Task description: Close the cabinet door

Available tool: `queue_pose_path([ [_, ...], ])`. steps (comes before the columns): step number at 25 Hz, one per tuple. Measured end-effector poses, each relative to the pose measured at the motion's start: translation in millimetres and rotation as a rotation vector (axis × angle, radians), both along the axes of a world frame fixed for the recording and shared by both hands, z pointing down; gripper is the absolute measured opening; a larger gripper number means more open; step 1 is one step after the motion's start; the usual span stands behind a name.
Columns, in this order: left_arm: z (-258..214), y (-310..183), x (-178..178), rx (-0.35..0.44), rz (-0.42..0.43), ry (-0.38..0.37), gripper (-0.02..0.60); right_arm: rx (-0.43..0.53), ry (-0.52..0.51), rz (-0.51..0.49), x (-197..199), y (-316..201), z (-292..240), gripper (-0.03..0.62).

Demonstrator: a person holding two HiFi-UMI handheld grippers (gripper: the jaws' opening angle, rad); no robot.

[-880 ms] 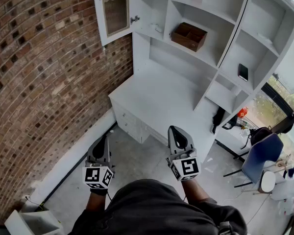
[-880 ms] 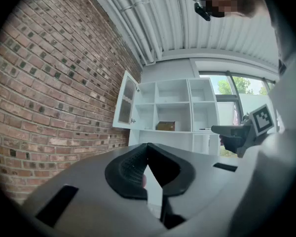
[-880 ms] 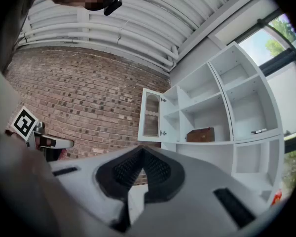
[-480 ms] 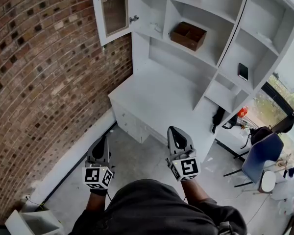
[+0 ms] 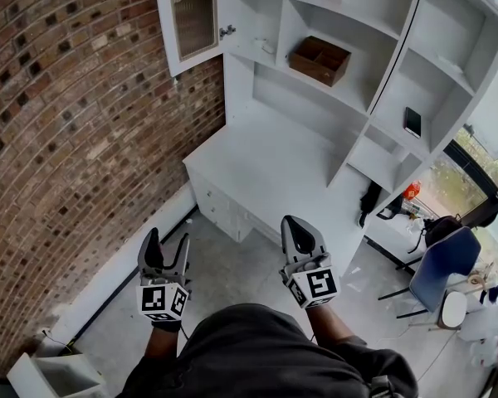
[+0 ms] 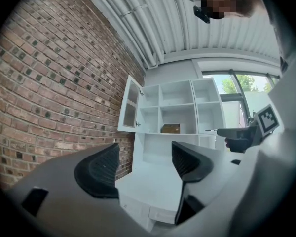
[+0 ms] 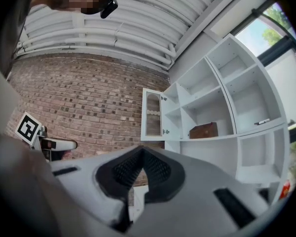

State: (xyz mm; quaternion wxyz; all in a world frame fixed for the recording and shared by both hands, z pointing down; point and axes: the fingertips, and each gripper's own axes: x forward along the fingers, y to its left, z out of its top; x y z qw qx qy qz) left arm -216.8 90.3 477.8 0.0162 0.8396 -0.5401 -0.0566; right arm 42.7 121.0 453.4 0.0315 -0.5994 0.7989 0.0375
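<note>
The white cabinet door point(image 5: 191, 19) with a glass panel stands swung open at the upper left of the white shelf unit point(image 5: 373, 98), towards the brick wall. It also shows as the cabinet door point(image 6: 130, 107) in the left gripper view and the cabinet door point(image 7: 153, 115) in the right gripper view. Both grippers are low over the floor, far short of the door. My left gripper point(image 5: 168, 247) is open, with nothing between the jaws of the left gripper point(image 6: 144, 162). My right gripper point(image 5: 297, 232) is shut and empty, its pads meeting in the right gripper point(image 7: 142, 154) view.
A brick wall point(image 5: 58, 139) runs along the left. A white desk point(image 5: 266, 172) with drawers sits under the shelves. A brown wooden box point(image 5: 319, 60) and a dark flat object point(image 5: 412, 122) rest on shelves. A blue chair point(image 5: 444, 259) stands at the right.
The left gripper's jaws have opened; they were together half a second ago. The right gripper and the cabinet door have not moved.
</note>
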Motion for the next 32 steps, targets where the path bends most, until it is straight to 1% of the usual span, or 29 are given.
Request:
queue_pose_path([
  [4,-1,0,0,0.004,-0.007,0.000,0.330,-0.026,0.002,-0.008,1,0,4,-0.003],
  [10,1,-2,7,0.000,-0.012,-0.005,0.328,-0.049,-0.004,-0.020,9,-2,16,-0.003],
  [20,6,-5,23,-0.007,-0.039,-0.020,0.328,-0.073,-0.004,-0.080,25,-10,34,-0.003],
  [22,7,-8,24,-0.012,-0.045,-0.019,0.328,-0.094,0.004,-0.090,25,-14,37,-0.003],
  [23,7,-11,24,-0.015,-0.048,-0.018,0.328,-0.105,0.009,-0.095,24,-16,39,-0.003],
  [26,9,-24,25,-0.014,-0.049,-0.019,0.328,-0.096,0.017,-0.101,24,-27,41,-0.003],
  [32,12,-67,16,-0.005,-0.042,-0.007,0.328,-0.108,0.037,-0.100,15,-61,52,-0.003],
])
